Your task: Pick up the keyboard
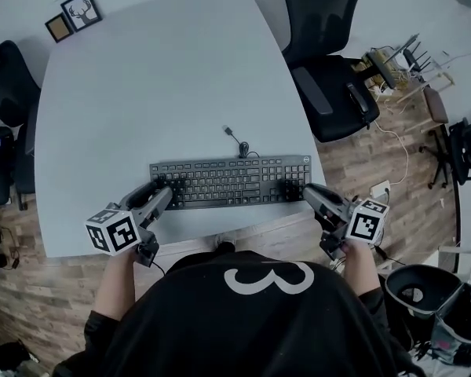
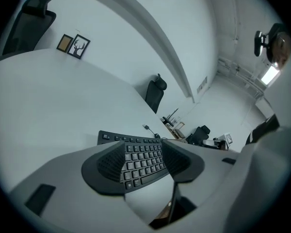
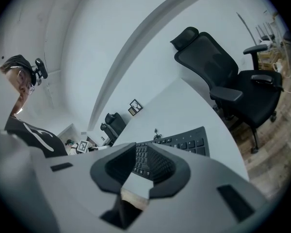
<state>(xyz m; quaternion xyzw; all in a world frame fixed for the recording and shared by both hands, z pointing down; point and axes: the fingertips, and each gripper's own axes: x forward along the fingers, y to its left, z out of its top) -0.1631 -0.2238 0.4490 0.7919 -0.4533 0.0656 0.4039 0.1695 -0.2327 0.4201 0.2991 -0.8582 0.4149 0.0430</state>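
Observation:
A black keyboard [image 1: 229, 182] lies flat on the pale grey table [image 1: 157, 93], close to its near edge, with its cable [image 1: 237, 140] curling behind it. My left gripper [image 1: 166, 193] hovers at the keyboard's left end, jaws spread wide; in the left gripper view the keys [image 2: 140, 159] show between the pads, untouched by my left gripper [image 2: 143, 147]. At the keyboard's right end sits my right gripper [image 1: 308, 192], its jaws only a little apart. The right gripper view shows the keyboard [image 3: 184, 142] just beyond my right gripper [image 3: 141, 152], with nothing pressed between the pads.
A black office chair [image 1: 330, 61] stands at the table's right side, another dark chair [image 1: 8, 77] at the left. Two small picture frames [image 1: 74, 16] rest at the far left corner. Wood floor lies past the near table edge [image 1: 243, 230].

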